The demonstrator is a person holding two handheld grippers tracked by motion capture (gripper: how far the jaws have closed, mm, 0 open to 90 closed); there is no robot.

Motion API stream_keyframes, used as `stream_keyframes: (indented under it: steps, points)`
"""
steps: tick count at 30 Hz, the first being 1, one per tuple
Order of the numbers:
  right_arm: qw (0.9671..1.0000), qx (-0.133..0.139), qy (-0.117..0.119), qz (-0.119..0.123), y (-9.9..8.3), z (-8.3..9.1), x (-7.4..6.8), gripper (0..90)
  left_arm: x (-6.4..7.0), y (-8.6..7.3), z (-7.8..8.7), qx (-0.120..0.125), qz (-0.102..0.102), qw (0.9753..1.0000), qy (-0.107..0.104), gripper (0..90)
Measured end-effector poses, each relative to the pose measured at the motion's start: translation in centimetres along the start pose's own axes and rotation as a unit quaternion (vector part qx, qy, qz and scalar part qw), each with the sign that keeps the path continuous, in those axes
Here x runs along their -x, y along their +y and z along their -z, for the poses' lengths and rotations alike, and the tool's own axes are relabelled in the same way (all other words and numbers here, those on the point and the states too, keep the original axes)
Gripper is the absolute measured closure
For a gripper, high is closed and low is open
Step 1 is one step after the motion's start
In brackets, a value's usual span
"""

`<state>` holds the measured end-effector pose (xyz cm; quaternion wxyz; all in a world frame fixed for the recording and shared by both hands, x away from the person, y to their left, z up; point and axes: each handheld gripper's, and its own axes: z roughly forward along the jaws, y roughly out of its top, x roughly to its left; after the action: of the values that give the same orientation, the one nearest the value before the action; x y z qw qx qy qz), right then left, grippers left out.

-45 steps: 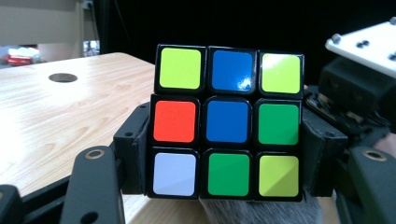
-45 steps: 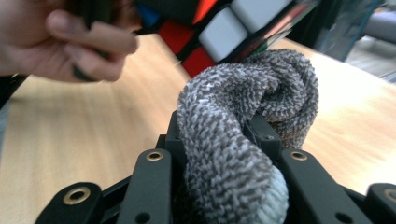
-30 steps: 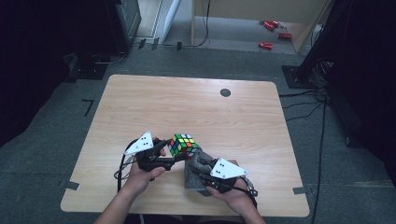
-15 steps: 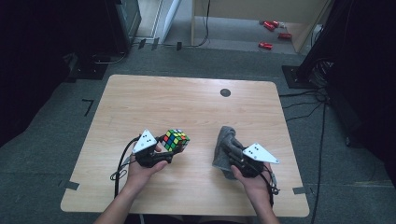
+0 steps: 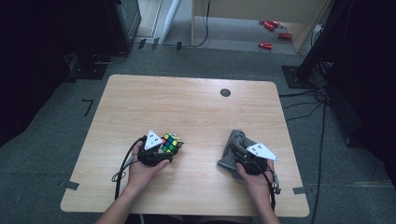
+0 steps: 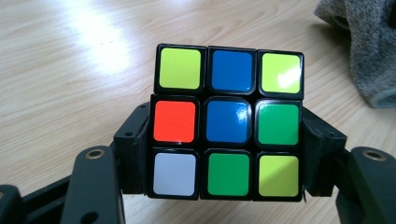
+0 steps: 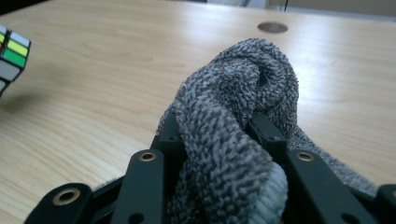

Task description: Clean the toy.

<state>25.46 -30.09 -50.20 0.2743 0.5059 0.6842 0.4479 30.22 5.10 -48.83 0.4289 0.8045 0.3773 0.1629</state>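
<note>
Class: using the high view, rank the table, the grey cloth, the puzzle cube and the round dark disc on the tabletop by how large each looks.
1. table
2. cloth
3. cube, held in the left gripper
4. disc

The disc lies farther from the camera than the cube, so that gap is less sure.

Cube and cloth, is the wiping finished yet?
Not clearly. Both are picked up: the left gripper is shut on the cube, the right gripper is shut on the grey cloth. They are held apart now, so any wiping is left.
</note>
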Motion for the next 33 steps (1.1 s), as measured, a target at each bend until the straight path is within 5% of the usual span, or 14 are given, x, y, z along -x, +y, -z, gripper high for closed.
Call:
stream_keyframes:
  steps: [9, 21, 33]
  points:
    - [0.9998, -0.021, 0.004, 0.002, -0.8, -0.8, 0.1, 58.2, -0.2, -0.4, -0.8, -0.032, -0.002, 0.9995, 0.006, 34.5]
    - [0.9994, -0.003, 0.028, -0.018, -0.4, -0.6, 0.2, 38.9, -0.5, -0.4, -1.4, -0.026, 0.008, 0.9996, 0.0, 33.9]
    - [0.9993, 0.006, 0.031, -0.018, -0.3, -0.3, 0.5, 39.0, -0.4, -1.1, -2.6, -0.05, -0.009, 0.9987, -0.001, 31.6]
